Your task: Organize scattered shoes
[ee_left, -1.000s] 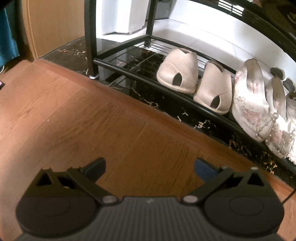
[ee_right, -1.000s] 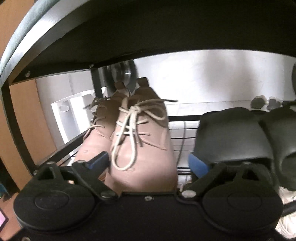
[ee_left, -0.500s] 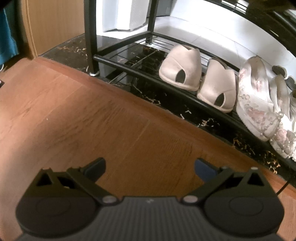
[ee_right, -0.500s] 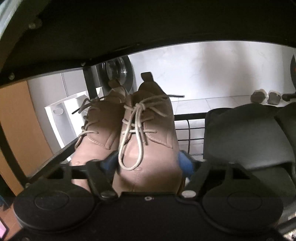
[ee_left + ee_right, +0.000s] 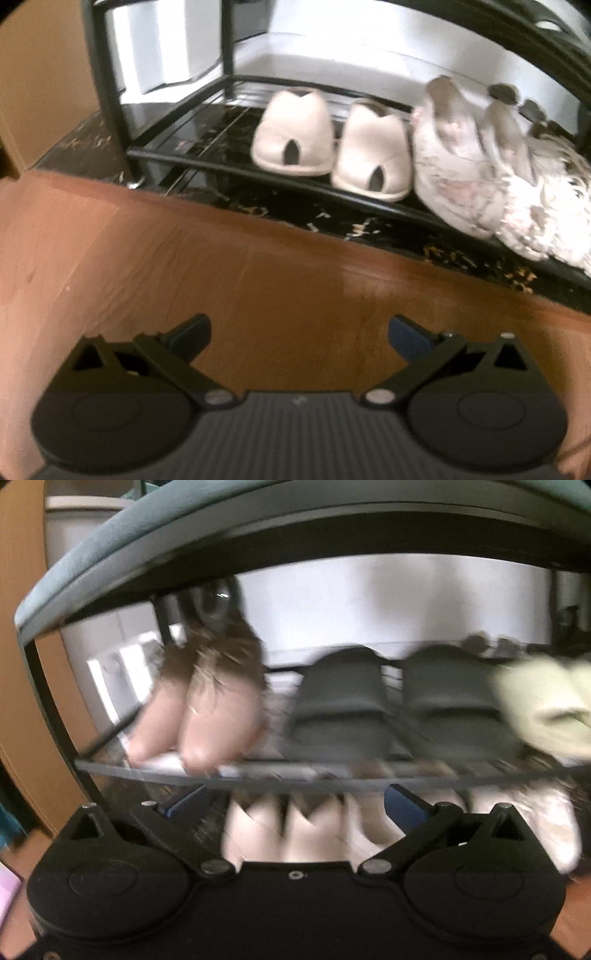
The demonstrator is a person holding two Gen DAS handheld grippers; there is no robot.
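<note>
- Left wrist view: the left gripper (image 5: 298,330) hangs over the brown wooden floor (image 5: 236,280), its jaws spread wide with nothing between them.
- Ahead of it stands the black metal shoe rack (image 5: 229,173), its feet on a strip of dark marbled tile (image 5: 295,210) that borders the wood.
- On the rack's bottom shelf a pair of beige peep-toe slippers (image 5: 328,147) sits side by side, toes toward the camera.
- Just to their right, touching or nearly so, lie pale floral shoes (image 5: 465,177), blurred, and further right a frayed whitish shoe (image 5: 554,206) that I cannot make out clearly.
- Right wrist view: the right gripper (image 5: 295,803) is spread apart and empty, its blue-padded fingertips (image 5: 404,805) in front of the rack's middle shelf rail (image 5: 295,775); the picture is heavily motion-blurred.
- On that middle shelf, at the left end, the pair of pink-tan lace-up shoes (image 5: 210,705) stands together, toes at the front rail.
- Beside them to the right sit two dark grey slides (image 5: 340,701), then a pale yellow-green shoe (image 5: 546,705) at the right edge.
- Below the rail, between the fingers, the beige slippers on the bottom shelf show as pale blurred shapes.
- A teal-edged top shelf (image 5: 122,542) arches over the scene.
</note>
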